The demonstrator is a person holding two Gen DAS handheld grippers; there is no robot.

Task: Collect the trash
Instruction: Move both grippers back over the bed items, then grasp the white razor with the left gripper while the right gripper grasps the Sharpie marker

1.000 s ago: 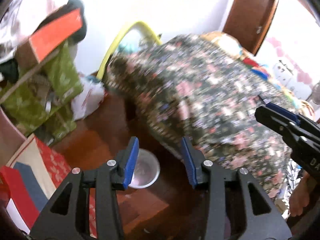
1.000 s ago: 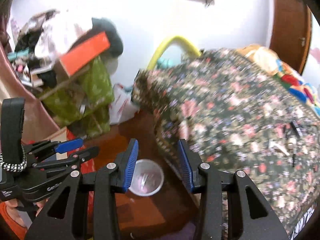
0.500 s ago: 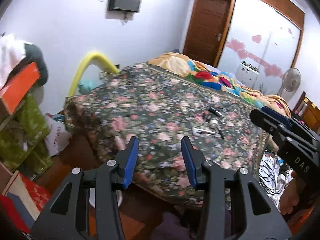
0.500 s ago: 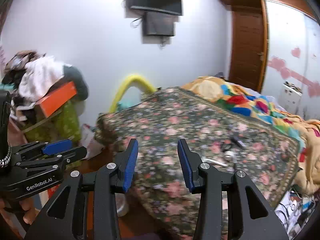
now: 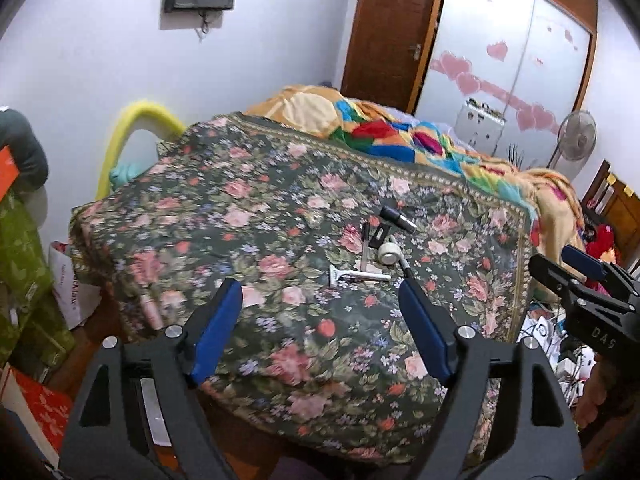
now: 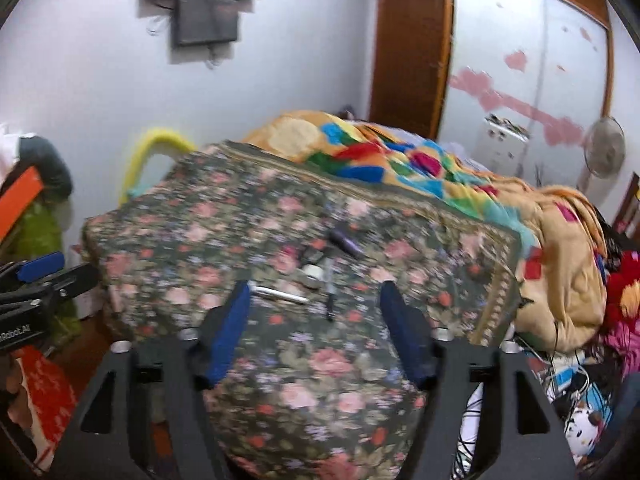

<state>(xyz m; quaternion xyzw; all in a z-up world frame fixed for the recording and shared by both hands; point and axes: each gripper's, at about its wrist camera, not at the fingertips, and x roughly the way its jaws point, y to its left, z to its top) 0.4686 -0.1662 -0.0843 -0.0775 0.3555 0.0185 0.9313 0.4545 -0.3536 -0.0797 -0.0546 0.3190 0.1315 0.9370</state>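
- Both tongs, left [image 5: 320,332] and right [image 6: 316,330], are opening and empty; nothing lies between their jaws.
- The trash sits in a small cluster on the floral bedspread [image 5: 208,240], ahead of both tongs: a white razor [image 5: 354,276], a roll of tape [image 5: 389,253], a dark tube [image 5: 397,218], and a pen [image 5: 364,245].
- Judged step: approach for the first pick. Take the razor first, as it lies nearest.
- Bring one pair of tongs down across the razor's handle, not along it.
- Press lightly; the soft bed may give and let thin items slip.
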